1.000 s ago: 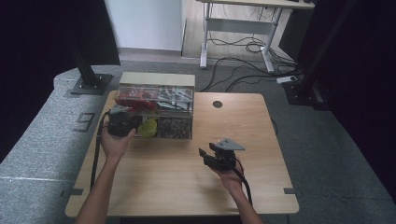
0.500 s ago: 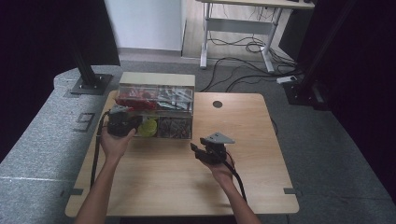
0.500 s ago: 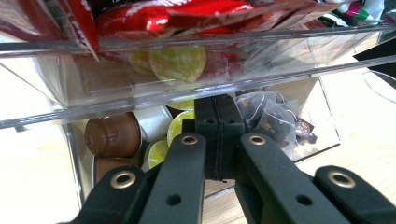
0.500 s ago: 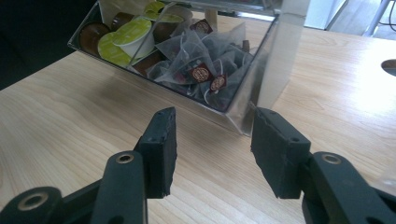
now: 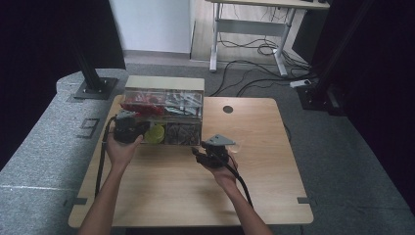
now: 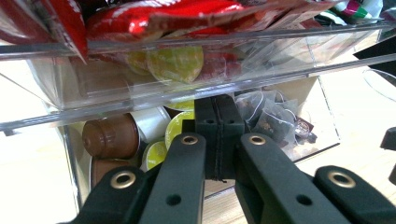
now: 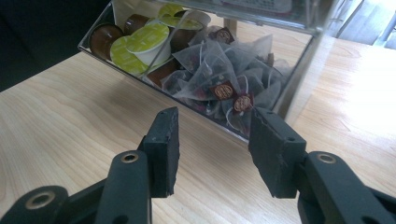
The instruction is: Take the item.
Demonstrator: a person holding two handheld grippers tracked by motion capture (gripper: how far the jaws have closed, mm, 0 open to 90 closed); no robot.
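Jaws of left gripper pressed together at clear organiser; right gripper gapes, apparently closing.

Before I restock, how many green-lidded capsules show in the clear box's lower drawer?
3 in the right gripper view: two green-lidded capsules at the front, one behind. More may be hidden.

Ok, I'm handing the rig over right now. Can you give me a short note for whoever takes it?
Left tongs: shut, tips at the front of the clear organizer, on its lower tier between the capsules and the tea bags. I can't tell if they pinch anything.
Right tongs: open, have just been closing, nothing between them. They are low over the table, aimed at the tea bag compartment's front.
Done: the approach; nothing is picked.
Left: probably reach the tea bags and take one out.
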